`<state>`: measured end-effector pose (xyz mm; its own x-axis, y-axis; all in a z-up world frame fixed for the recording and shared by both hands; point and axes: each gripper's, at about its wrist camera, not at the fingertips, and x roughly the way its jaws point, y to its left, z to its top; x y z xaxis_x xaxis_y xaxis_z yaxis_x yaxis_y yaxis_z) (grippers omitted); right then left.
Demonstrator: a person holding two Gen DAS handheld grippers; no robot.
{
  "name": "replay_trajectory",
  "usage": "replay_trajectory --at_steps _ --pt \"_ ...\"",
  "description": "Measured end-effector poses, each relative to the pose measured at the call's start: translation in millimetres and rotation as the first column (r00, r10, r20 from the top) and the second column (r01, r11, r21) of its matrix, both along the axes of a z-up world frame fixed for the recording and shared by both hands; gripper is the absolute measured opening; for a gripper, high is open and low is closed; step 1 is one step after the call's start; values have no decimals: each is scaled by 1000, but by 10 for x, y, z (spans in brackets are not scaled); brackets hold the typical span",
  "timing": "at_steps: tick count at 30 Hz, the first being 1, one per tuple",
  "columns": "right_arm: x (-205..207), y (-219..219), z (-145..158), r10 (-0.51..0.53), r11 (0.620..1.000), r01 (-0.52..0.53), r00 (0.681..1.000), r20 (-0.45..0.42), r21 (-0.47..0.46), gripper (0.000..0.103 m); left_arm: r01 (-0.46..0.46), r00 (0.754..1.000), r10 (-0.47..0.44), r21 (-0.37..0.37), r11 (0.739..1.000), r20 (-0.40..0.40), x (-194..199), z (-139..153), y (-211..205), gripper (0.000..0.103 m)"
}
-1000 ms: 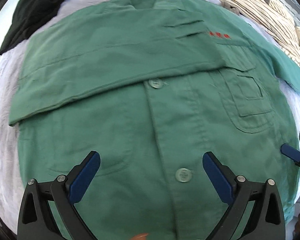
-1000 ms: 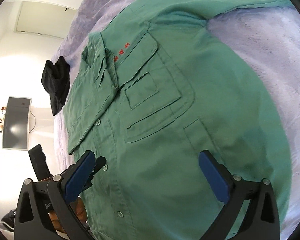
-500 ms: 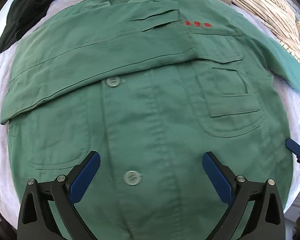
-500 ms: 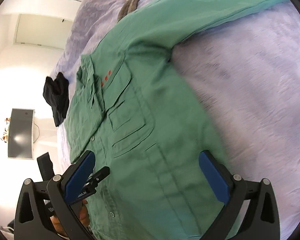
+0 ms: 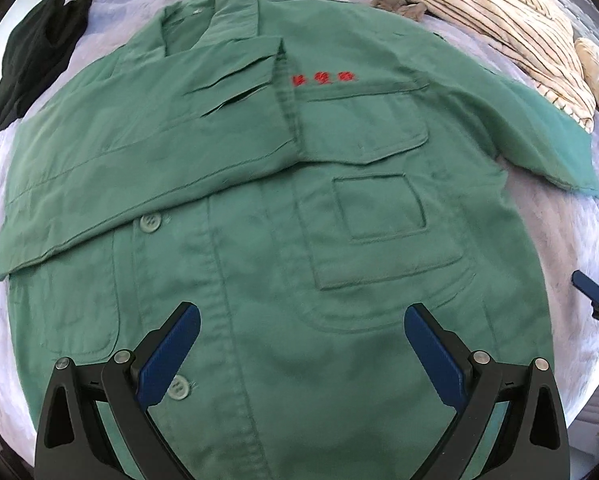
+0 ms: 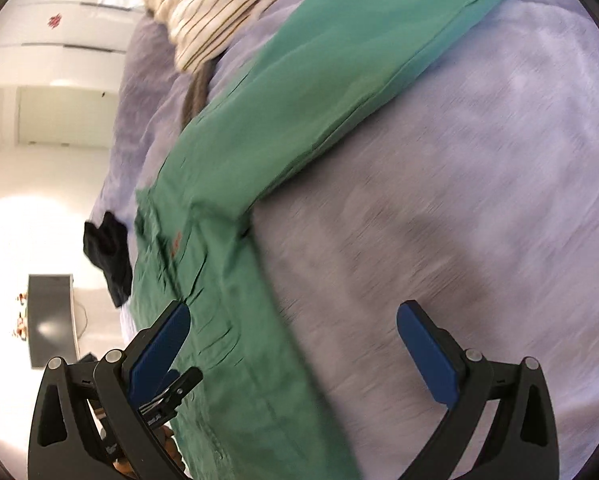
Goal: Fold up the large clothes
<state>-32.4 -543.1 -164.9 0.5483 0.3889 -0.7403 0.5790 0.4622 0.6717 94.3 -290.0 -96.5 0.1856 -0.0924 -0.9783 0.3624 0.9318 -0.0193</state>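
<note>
Bedspread (image 5: 547,240), lavender and plush, covers the bed that carries everything; in the right wrist view white wall cupboards (image 6: 59,40) and a dark flat screen (image 6: 53,320) show in the bright room behind it. One green work jacket (image 5: 283,280) lies front-up and flat across the middle of the bed, collar toward the far side, red embroidered characters (image 5: 323,79) on the chest. One sleeve (image 5: 139,168) is folded across the chest; the other sleeve (image 6: 339,80) stretches out sideways over the bedspread toward the striped pile. Two buttons show in the left wrist view, upper button (image 5: 150,223) and lower button (image 5: 178,387). One black garment (image 5: 31,72) sits bunched at the far left corner, apart from the jacket. One cream striped garment (image 5: 491,20) is heaped at the far right, near the outstretched sleeve. Left gripper (image 5: 301,340) hangs over the jacket's lower front, fingers spread wide, holding nothing. Right gripper (image 6: 293,340) is over the jacket's side edge and bare bedspread, fingers also spread apart and empty; that view is motion-blurred.
</note>
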Motion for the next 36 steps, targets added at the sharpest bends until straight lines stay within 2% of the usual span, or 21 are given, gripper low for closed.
replay_trajectory --at_steps 6,7,11,17,20,25,27,29,31,32,36 --pt "42 -635 -23 -100 994 101 995 8 -42 103 -10 1000 10 -13 1000 15 239 -17 -423 102" --pt "58 -734 -30 -119 992 120 993 12 -43 103 -8 1000 8 -13 1000 17 375 -92 -553 102" --pt "156 -1134 -92 -213 977 213 977 33 -19 103 -6 1000 6 -25 1000 22 471 -101 -811 102" --pt "317 -1551 -169 -307 951 309 950 66 -25 103 -12 999 13 -38 999 33 599 -121 -957 102" --pt "380 -1746 -226 -376 926 377 922 86 8 103 -14 999 16 -39 999 45 609 -119 -960 102" --pt "344 -1902 -346 -519 849 498 849 100 178 101 -28 998 30 -40 999 59 687 -153 -871 102" --pt "341 -1898 -391 -541 828 509 834 103 235 80 -37 997 39 -40 999 65 710 -163 -826 102" --pt "365 -1889 -434 -533 824 485 838 114 292 27 -37 997 40 -46 998 71 669 -134 -700 102" --pt "425 -1843 -409 -511 838 460 850 126 293 4 -36 996 40 -49 998 78 635 -118 -599 102" --pt "447 -1835 -368 -504 845 451 852 141 288 4 -34 996 38 -49 998 81 582 -54 -393 102" --pt "689 -1665 -101 -429 890 360 870 243 280 4 -46 993 51 -49 998 103 621 4 -86 102"
